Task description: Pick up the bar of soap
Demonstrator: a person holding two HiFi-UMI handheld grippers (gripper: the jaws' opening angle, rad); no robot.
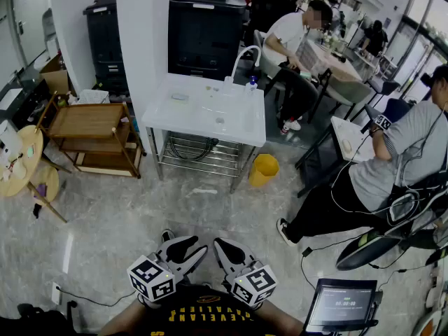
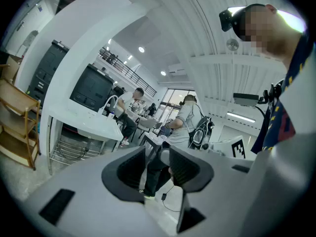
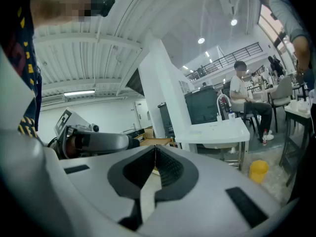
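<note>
At the far left stands a round wooden table (image 1: 17,161), and just right of it a low wooden trolley (image 1: 89,126). Next comes the white sink unit (image 1: 238,128), well away from your hands on the far side of the floor. The small pale oval lying on its left part looks to be the bar of soap (image 1: 180,96), flat and on its own, though it is too small to be sure of. Near you, low in the head view, you hold both tools side by side, roughly level. Your left gripper (image 1: 187,248) (image 2: 157,154) has its jaws a little apart with nothing between them. Your right gripper (image 1: 222,247) (image 3: 155,149), just beside it, has its jaws pressed together tip to tip and holds nothing. Further right, a curved tap (image 1: 245,53) rises at the sink's far edge and a yellow bin (image 1: 264,169) sits on the floor by its near right corner. At the right a person in a grey shirt (image 1: 392,152) sits bent forward.
</note>
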